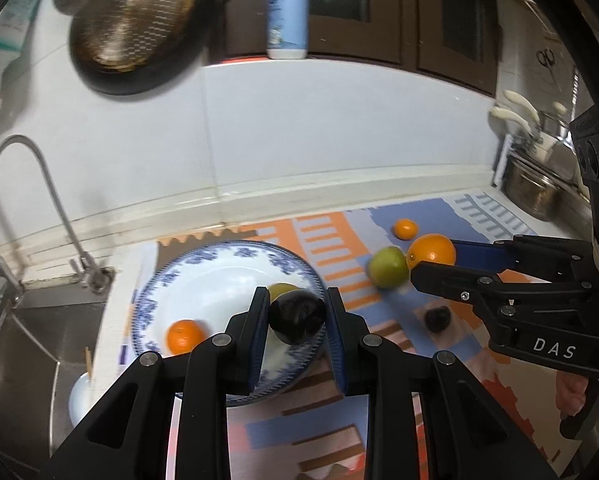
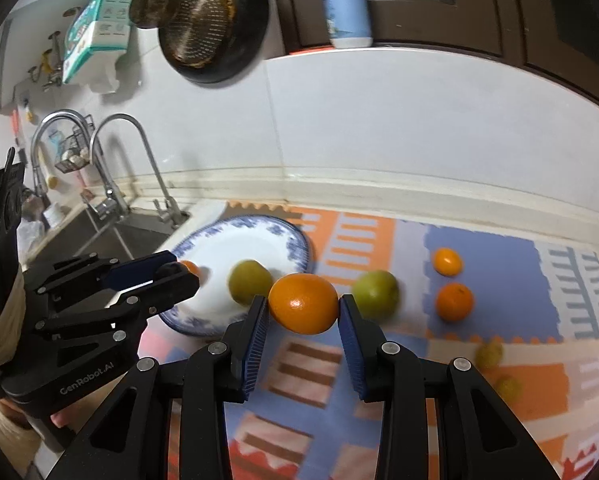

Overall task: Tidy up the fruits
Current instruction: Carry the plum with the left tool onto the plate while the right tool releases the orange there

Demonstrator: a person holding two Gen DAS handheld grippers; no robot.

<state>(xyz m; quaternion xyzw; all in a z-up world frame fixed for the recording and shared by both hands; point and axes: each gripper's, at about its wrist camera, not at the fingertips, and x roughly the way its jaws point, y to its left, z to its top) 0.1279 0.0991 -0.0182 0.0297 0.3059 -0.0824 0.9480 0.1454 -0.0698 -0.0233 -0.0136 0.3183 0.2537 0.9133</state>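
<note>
My left gripper (image 1: 297,304) is shut on a dark purple fruit (image 1: 297,318), held above the near rim of a blue-and-white plate (image 1: 203,280). On the plate lie a small orange (image 1: 185,336) and a yellow-green fruit (image 1: 283,289). My right gripper (image 2: 303,304) is shut on a large orange (image 2: 303,314), lifted over the patterned mat just right of the plate (image 2: 235,240). On the mat rest a green fruit (image 2: 375,292), two small oranges (image 2: 446,261) (image 2: 454,302) and another dark fruit (image 1: 437,319).
A sink (image 1: 39,320) with a curved faucet (image 1: 39,184) lies left of the plate. A pan (image 1: 135,24) hangs on the white wall, with a bottle (image 1: 287,16) on the ledge above. A steel pot (image 1: 535,192) stands far right. Two small yellow-green fruits (image 2: 489,354) lie near right.
</note>
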